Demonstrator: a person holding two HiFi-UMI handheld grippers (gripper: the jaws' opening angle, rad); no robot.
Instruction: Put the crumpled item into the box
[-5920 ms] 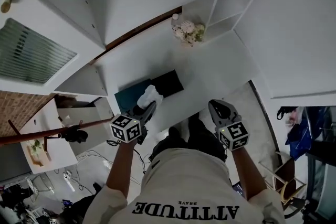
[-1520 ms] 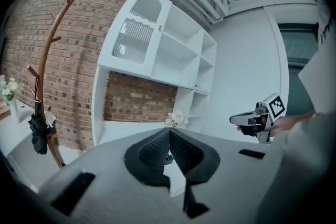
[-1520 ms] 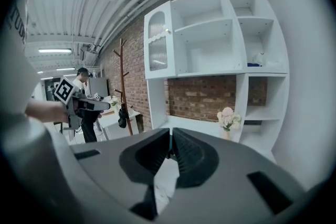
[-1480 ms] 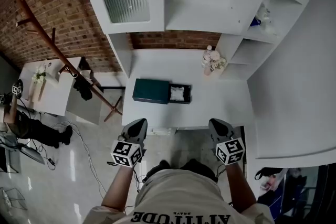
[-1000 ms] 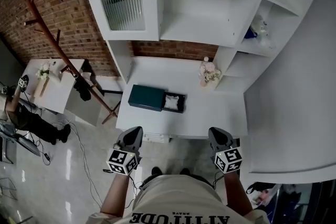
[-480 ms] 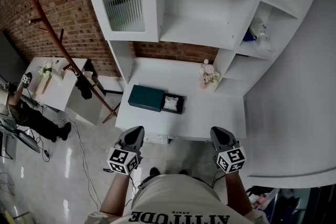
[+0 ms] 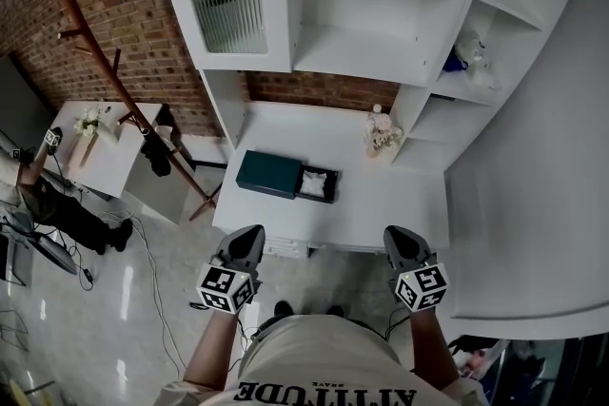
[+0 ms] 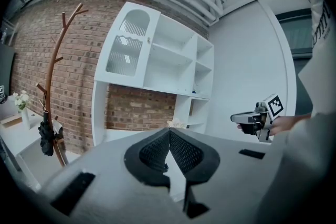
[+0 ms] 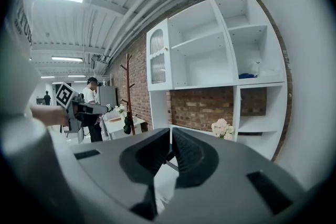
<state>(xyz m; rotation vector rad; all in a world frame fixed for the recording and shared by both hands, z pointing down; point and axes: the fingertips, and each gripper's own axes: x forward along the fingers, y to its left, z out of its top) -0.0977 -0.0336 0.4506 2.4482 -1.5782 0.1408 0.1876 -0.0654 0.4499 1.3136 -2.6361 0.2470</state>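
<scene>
Two grippers, both empty with jaws pressed together: left gripper point(image 7: 249, 235) and right gripper point(image 7: 396, 235) hang side by side just short of the white desk point(image 7: 381, 204). Ahead of the left one, well apart, sits the dark box point(image 7: 271, 172), tray open, with the crumpled item point(image 7: 313, 183) lying inside. Farther back, ahead of the right one, are some flowers point(image 7: 381, 130).

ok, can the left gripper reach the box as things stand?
Probably not yet: the left gripper, shut and empty, hangs short of the box on the desk. Nothing blocks the way, though.
</scene>
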